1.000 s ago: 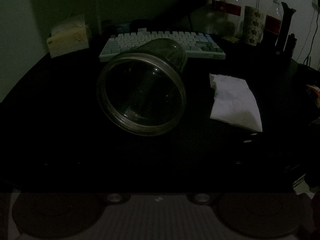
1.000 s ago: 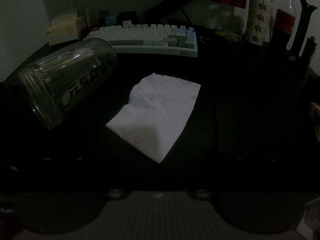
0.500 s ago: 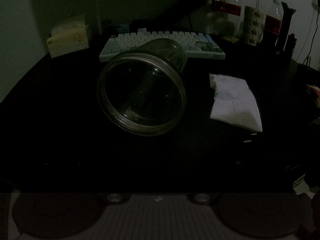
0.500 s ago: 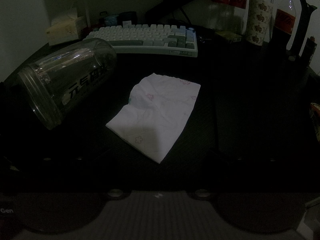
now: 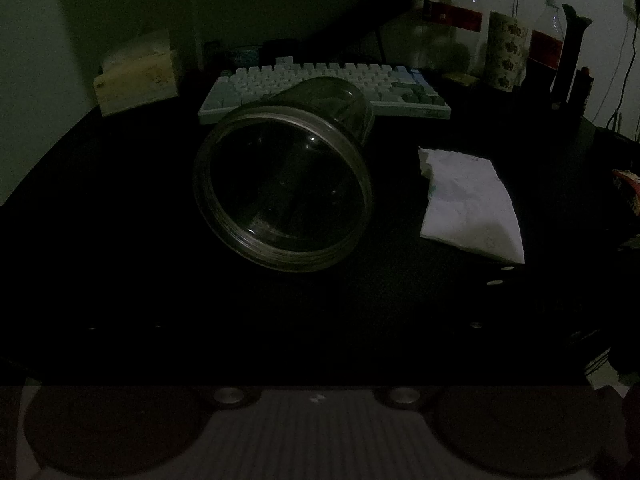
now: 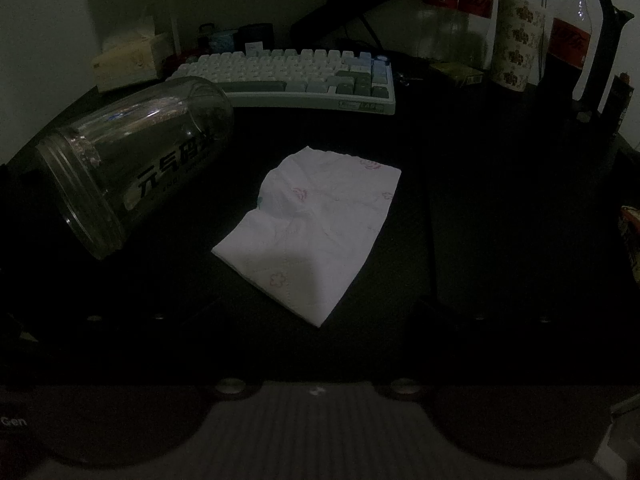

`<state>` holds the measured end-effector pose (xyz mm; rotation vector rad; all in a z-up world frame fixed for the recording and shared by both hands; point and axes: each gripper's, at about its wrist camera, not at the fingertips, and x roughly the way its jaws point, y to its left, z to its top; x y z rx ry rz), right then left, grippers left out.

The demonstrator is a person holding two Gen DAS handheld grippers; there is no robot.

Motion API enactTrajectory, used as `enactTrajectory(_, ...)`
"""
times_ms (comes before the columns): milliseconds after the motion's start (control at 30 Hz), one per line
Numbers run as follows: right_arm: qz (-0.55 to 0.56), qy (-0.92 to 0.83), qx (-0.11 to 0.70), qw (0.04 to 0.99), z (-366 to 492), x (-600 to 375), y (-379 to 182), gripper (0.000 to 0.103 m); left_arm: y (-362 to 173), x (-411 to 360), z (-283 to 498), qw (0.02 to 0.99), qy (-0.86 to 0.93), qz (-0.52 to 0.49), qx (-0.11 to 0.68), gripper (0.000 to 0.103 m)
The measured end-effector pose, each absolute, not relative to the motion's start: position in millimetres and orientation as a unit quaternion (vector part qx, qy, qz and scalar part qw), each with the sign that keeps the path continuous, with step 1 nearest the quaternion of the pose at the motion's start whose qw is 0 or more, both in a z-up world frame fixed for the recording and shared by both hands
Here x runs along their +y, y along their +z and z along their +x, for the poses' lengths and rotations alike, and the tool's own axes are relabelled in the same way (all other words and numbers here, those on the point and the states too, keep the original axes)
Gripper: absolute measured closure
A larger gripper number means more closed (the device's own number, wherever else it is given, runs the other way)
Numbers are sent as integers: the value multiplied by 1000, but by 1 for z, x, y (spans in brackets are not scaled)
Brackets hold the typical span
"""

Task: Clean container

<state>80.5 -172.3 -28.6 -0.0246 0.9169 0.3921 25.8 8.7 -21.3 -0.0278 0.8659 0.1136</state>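
Left wrist view | jar (image 5: 282,188) on its side, tissue (image 5: 470,204) at 3 o'clock | nothing moved since a second ago | claws' state: cannot tell | cleaning unstarted

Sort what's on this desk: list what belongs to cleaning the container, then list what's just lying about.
For the job:
clear jar, on its side, mouth open
white tissue, flat on the desk beside it

Lying about:
keyboard
tissue box
bottles
patterned cup
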Motion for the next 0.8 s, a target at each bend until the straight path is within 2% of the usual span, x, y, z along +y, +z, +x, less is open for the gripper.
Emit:
enactTrajectory(133, -10, 193, 438, 878, 82, -176, -25, 0, -21, 9, 26, 906, 54, -12, 419, 0)
enactTrajectory(333, -24, 154, 360, 920, 95, -200, 10, 0, -21, 10, 27, 906, 52, -13, 420, 0)
enactTrajectory(800, -6, 189, 419, 888, 114, -200, -1, 0, -21, 11, 27, 906, 50, -12, 420, 0)
